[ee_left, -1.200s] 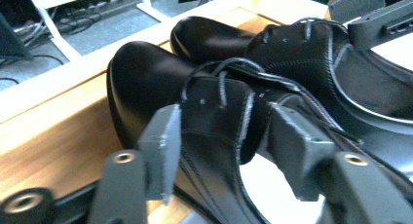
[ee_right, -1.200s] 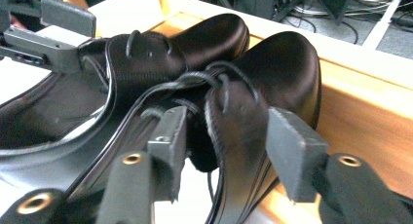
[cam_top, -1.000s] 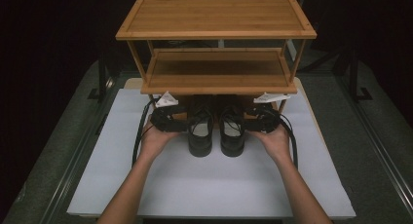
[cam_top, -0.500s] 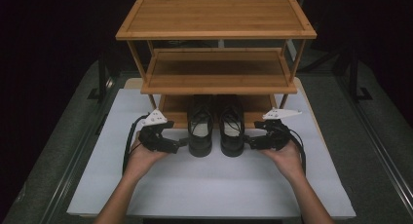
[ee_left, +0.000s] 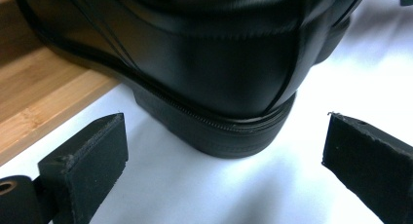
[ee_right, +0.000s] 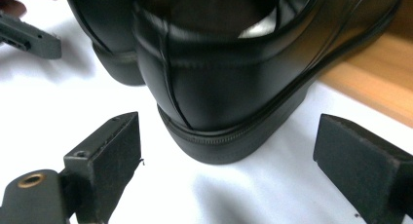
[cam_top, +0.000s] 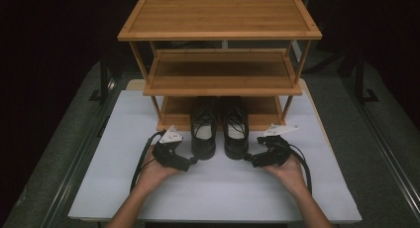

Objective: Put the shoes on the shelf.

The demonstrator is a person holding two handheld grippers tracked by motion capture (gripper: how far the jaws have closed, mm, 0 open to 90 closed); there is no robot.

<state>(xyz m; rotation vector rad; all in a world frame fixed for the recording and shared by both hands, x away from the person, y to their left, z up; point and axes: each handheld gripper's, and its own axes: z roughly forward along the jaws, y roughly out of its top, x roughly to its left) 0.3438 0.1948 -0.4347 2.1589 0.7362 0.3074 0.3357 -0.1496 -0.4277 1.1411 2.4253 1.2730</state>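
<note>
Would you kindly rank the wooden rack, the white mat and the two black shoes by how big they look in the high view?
1. White mat, partly hidden under the rack.
2. Wooden rack.
3. Left shoe and right shoe: they look alike, so no order between them.

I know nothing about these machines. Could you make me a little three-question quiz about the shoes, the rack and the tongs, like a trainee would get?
1. True or false: the left tongs are clamped on the heel of the left shoe.
2. Where do the toes of the two shoes rest?
A. on the top shelf
B. on the bottom shelf of the wooden rack
C. off the white mat
3. Fill in: the right tongs sit just behind the heel of the ____ shoe.

Key
1. False: both pairs of tongs have just been opening and stand open, nothing pressed between them.
2. B
3. right
</note>
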